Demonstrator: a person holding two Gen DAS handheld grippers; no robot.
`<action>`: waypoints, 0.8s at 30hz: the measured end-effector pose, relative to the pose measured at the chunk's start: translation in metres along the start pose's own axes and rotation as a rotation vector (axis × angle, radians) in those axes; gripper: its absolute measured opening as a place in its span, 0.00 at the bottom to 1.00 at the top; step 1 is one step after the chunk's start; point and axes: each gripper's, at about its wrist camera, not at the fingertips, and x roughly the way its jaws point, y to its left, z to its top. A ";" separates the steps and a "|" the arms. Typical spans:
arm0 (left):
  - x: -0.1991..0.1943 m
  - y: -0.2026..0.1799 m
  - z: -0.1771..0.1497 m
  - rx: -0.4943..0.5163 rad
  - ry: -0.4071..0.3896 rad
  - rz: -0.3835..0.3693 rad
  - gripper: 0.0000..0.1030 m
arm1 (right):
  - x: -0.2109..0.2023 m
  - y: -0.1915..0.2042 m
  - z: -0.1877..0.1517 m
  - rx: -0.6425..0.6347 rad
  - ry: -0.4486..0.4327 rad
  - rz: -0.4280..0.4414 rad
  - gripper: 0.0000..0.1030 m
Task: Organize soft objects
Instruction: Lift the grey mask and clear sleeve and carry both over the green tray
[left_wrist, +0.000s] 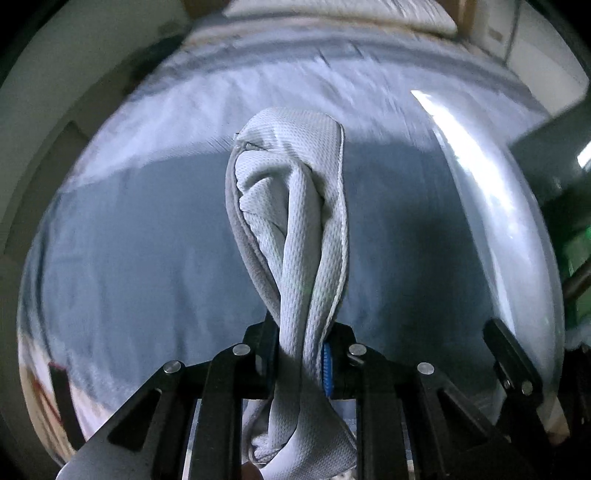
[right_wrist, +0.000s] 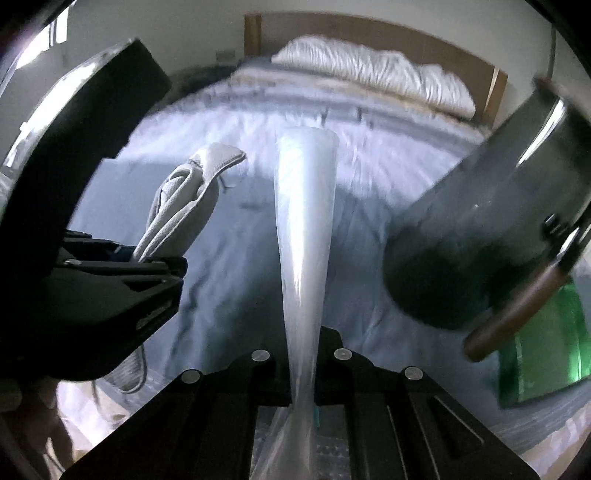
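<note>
Left tool (left_wrist: 301, 363) is clamped on a bunched grey textured cloth (left_wrist: 291, 206), which rises out between its black fingers in a twisted loop with a stitched hem, while a loose tail of it hangs down below the jaws toward the camera. Its own wrist view shows the weave, the darker grey backing along the left fold and a blue ribbed pad (left_wrist: 327, 373) pressed against the cloth on the right side; none of this detail can be made out in the other view. From the right wrist the same left tool (right_wrist: 162, 258) appears side-on at the left, and the cloth (right_wrist: 188, 195) stands up from it above the bed (right_wrist: 236, 258), not touching the bedding. Right tool (right_wrist: 301, 360) is closed on a clear plastic bag (right_wrist: 303, 229), pinched into a narrow neck at the fingers and flaring upward to a wider top. In the left wrist view that bag shows only as a glossy sheet (left_wrist: 480, 206) along the right side, with the tip of the right tool (left_wrist: 511, 360) beside it. Only the right wrist view takes in the white pillows (right_wrist: 373, 74) against the wooden headboard (right_wrist: 424, 40) at the far end of the bed, a dark grey rounded object (right_wrist: 476, 229) with a brown handle at the right, and something green (right_wrist: 550, 347) beneath it. Bedding is blue-grey and motion-blurred in both.
</note>
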 end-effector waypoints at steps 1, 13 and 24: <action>-0.012 -0.001 -0.006 -0.012 -0.017 0.010 0.15 | -0.011 0.000 0.002 -0.003 -0.023 0.001 0.04; -0.171 -0.009 -0.033 -0.168 -0.261 0.131 0.15 | -0.167 -0.038 0.000 0.001 -0.287 0.025 0.04; -0.187 -0.018 -0.049 -0.140 -0.254 0.253 0.15 | -0.211 -0.057 -0.027 0.021 -0.297 0.039 0.04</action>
